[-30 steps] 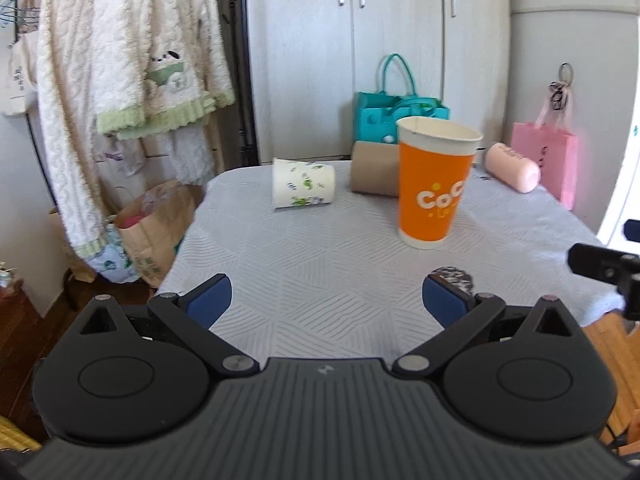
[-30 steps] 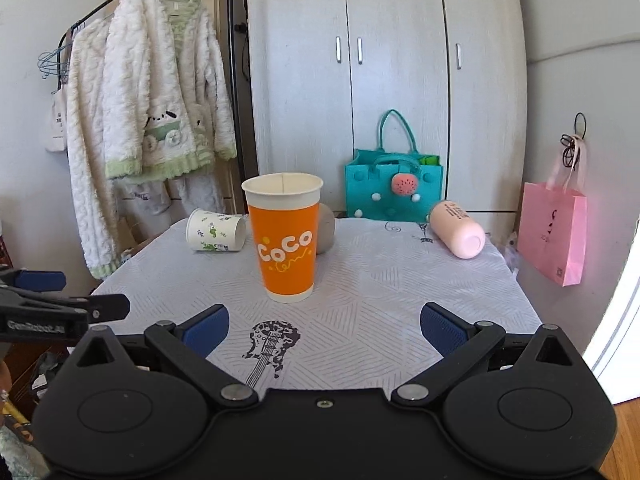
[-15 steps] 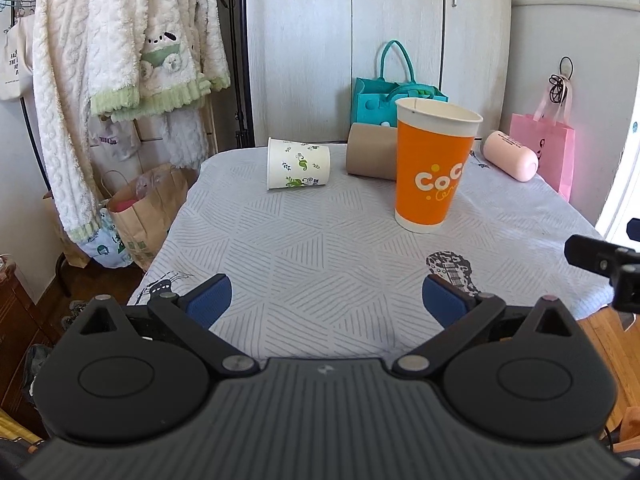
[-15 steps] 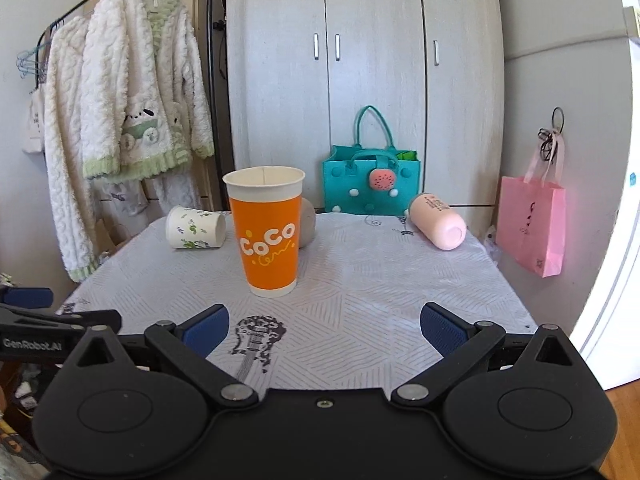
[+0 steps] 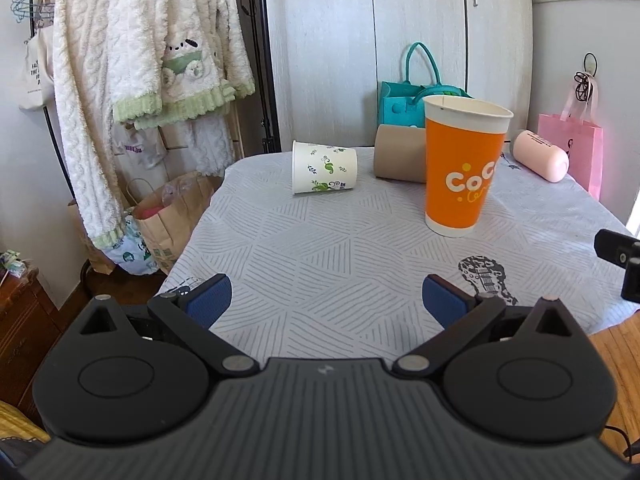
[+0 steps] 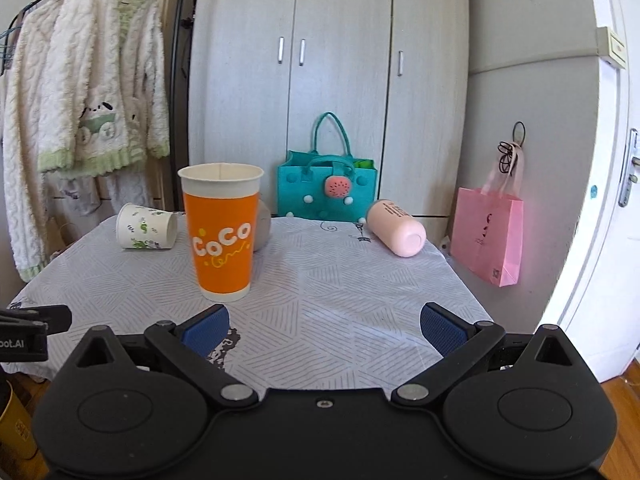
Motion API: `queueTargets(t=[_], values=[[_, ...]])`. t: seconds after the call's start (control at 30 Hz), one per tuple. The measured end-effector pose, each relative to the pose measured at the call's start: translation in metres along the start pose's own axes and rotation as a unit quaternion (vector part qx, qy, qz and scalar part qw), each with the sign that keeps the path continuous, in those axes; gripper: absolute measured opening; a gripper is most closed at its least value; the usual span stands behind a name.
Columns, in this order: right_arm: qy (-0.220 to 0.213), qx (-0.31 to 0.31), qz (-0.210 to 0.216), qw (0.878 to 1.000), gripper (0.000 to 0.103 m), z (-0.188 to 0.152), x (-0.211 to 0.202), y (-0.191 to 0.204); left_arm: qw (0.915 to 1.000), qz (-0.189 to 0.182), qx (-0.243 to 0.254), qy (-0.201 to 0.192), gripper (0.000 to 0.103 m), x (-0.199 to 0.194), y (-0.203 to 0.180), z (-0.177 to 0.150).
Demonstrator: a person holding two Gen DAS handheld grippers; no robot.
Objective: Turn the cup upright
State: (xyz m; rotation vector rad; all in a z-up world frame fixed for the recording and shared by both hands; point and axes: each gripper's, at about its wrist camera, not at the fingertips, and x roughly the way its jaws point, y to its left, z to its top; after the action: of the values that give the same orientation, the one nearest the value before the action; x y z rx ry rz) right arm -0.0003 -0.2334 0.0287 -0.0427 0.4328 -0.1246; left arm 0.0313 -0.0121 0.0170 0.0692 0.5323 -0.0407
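Note:
An orange "CoCo" paper cup (image 5: 460, 168) stands upright on the table; it also shows in the right wrist view (image 6: 221, 232). A white cup with green leaf print (image 5: 323, 167) lies on its side at the back left, also in the right wrist view (image 6: 146, 226). A brown cup (image 5: 399, 153) lies on its side behind the orange cup, mostly hidden in the right wrist view (image 6: 262, 227). A pink bottle (image 6: 396, 227) lies on its side at the back right. My left gripper (image 5: 326, 300) and right gripper (image 6: 323, 326) are open, empty, near the table's front edge.
The table wears a grey patterned cloth (image 5: 320, 248) with a guitar print (image 5: 486, 276). A teal bag (image 6: 326, 188) and grey wardrobe stand behind. A pink bag (image 6: 490, 236) hangs at right. Clothes (image 5: 140, 60) and paper bags (image 5: 168, 216) are at left.
Both grippers have drawn back a little from the table and shifted; the cups now sit slightly farther off. Nothing on the table has moved. Both stay open.

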Motion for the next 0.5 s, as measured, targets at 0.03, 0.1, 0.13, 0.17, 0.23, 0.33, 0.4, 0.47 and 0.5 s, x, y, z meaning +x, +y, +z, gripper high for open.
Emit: queueTargets(t=[0.03,0.1,0.13,0.17,0.23,0.33,0.4,0.47,0.5], values=[[0.0,0.003,0.0,1.0,0.103,-0.0004,0.0001,-0.0011,1.0,-0.005,0.001,0.0,0.103,0.0005,-0.0009,-0.0001],[-0.001,0.006,0.001,1.0,0.103,-0.001,0.0001,-0.0027,0.9998,-0.017,-0.003,0.003,0.103,0.0012,0.0001,0.0003],[-0.002,0.007,0.0,1.0,0.103,-0.0011,-0.0003,-0.002,0.9997,-0.022,-0.008,0.002,0.103,0.0008,0.0006,0.0004],[-0.003,0.009,0.0,1.0,0.103,-0.0013,-0.0009,-0.0025,0.9996,-0.025,-0.011,-0.001,0.103,0.0001,0.0011,0.0003],[-0.002,0.012,0.005,1.0,0.103,-0.0016,-0.0012,-0.0034,0.9995,-0.029,-0.015,-0.006,0.103,-0.0014,0.0012,0.0002],[-0.003,0.014,0.009,1.0,0.103,-0.0023,-0.0021,-0.0033,0.9993,-0.03,-0.017,-0.014,0.103,-0.0037,0.001,-0.0001],[-0.004,0.014,0.009,1.0,0.103,-0.0025,-0.0025,-0.0025,0.9993,-0.025,-0.021,-0.019,0.103,-0.0046,0.0004,-0.0004],[-0.004,0.014,0.012,1.0,0.103,-0.0026,-0.0023,-0.0026,0.9992,-0.022,-0.023,-0.023,0.103,-0.0048,0.0004,-0.0009],[-0.005,0.015,0.013,1.0,0.103,-0.0028,-0.0024,-0.0026,0.9992,-0.022,-0.025,-0.024,0.103,-0.0047,0.0008,-0.0008]])
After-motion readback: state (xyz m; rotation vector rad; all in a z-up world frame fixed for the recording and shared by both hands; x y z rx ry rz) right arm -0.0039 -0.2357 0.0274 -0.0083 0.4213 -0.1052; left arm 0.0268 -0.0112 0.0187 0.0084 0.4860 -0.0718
